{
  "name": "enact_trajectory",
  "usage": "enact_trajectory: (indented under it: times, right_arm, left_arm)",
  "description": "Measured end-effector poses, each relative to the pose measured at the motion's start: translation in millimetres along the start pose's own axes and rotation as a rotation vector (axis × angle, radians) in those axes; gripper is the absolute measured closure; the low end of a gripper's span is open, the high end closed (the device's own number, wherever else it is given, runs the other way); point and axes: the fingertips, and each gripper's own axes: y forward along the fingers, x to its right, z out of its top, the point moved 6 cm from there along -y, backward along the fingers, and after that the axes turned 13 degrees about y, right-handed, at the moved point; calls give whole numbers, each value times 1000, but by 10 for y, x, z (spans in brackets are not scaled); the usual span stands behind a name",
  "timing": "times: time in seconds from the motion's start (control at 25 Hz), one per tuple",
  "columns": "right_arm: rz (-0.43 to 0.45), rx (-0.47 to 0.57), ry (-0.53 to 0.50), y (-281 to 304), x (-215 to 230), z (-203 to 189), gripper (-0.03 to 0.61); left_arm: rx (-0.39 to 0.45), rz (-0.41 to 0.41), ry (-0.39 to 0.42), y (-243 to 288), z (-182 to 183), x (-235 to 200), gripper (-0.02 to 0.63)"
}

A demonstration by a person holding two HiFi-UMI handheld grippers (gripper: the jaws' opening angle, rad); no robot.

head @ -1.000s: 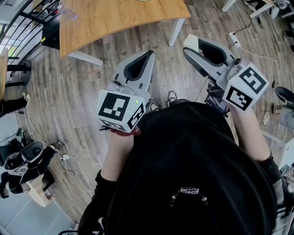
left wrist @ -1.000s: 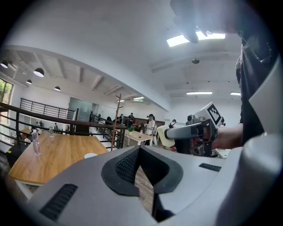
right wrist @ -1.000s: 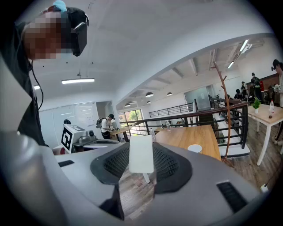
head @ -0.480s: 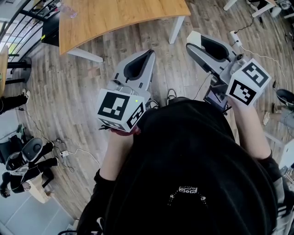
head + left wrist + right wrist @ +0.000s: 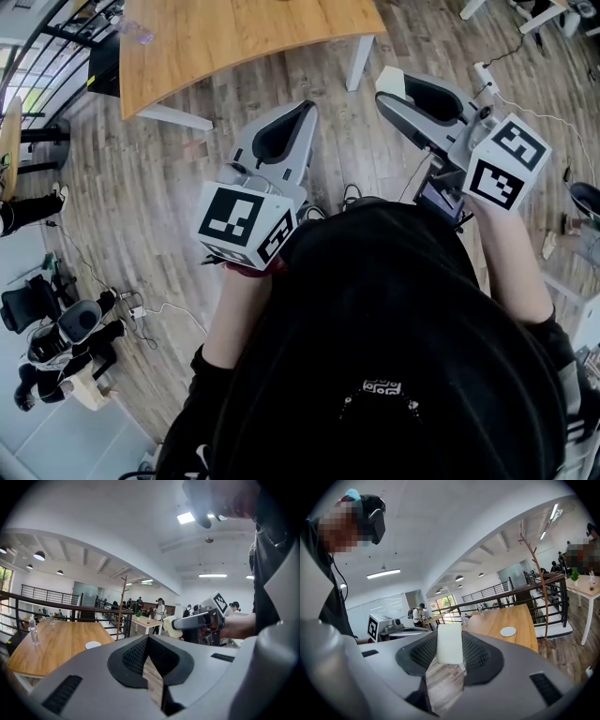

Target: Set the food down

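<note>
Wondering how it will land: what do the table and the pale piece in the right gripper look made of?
The table: likely wood or veneer, light, matte, grain lines visible. The pale piece: smooth, matte cream slab with rounded corners, perhaps foam or plastic; unclear.

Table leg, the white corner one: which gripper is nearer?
Right. In the head view the right gripper, holding a pale block, is just right of the table leg; the left gripper is farther, to its lower left.

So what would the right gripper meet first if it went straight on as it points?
Probably the table, around its near corner, with the food it grips touching first; depth is hard to judge.
</note>
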Motion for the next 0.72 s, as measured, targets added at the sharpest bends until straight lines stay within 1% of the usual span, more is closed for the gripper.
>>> enact_trajectory:
  times: [0.12,0.32,0.72]
  right_arm:
    - [6,5,10,-47,101,14,407]
    - [20,17,27,-153,323,69,407]
    - [29,34,55,-229,665,221,407]
  left_arm:
    - [-35,-6,48,130,34,96,615]
    - [-45,-15,39,375,58,160,615]
    - [-60,21,32,690,95,99,615]
